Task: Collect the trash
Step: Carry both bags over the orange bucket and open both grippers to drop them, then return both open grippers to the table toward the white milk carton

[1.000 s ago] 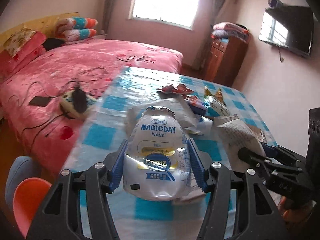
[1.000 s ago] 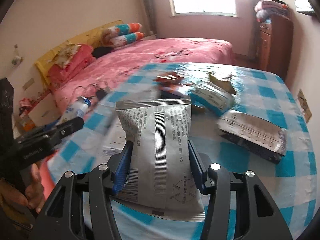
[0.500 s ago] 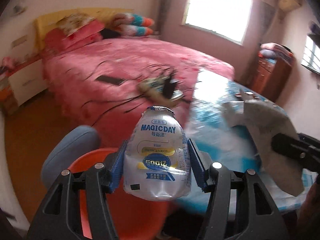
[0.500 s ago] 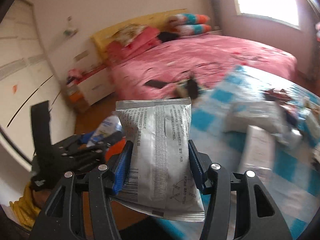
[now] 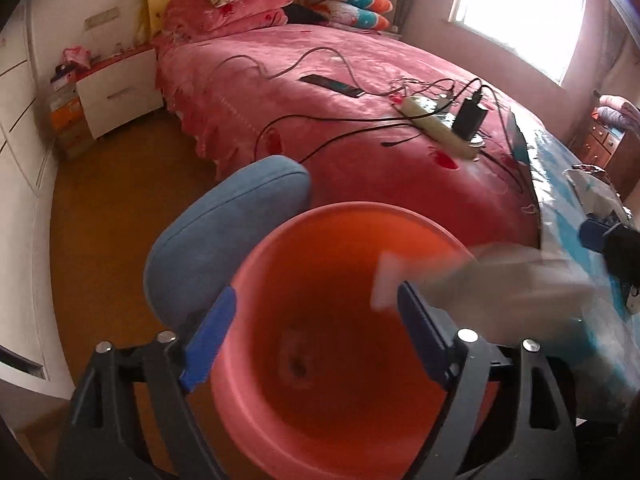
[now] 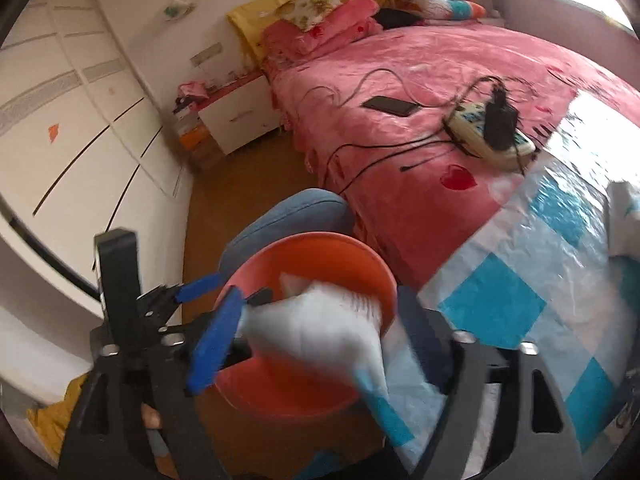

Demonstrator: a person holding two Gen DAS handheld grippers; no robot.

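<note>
1. Starting at the left, we see the left gripper (image 5: 316, 332) tilted down over the orange basin (image 5: 280, 240), its blue pads (image 5: 208, 344) spread wide and its jaws opening; nothing sits between them, only the basin's bare inside.
2. Seen from the right wrist, that same left gripper (image 6: 224, 288) reaches in from the left edge of the basin (image 6: 360, 252), with a bit of the person's hand showing under its black frame.
3. Moving right, we find the right gripper (image 6: 316, 340) also angled down at the basin, its jaws opening and its pads standing apart from the grey-white packet (image 6: 320, 320).
4. The packet is a motion-blurred shape between the right gripper's fingers, clear of both pads, over the basin's near rim; we cannot tell whether it touches the rim.
5. In the left wrist view the same packet (image 5: 480, 280) is a pale smear over the basin's right side, with the right gripper's blue tip (image 5: 596, 232) above it.
6. The basin stands on the floor against a blue cushioned seat (image 5: 224, 232), between the pink bed (image 5: 360, 140) and the checked tablecloth (image 6: 540, 280).
7. A power strip (image 6: 492, 136) and a phone (image 6: 392, 106) lie on the bed, well apart from both grippers.
</note>
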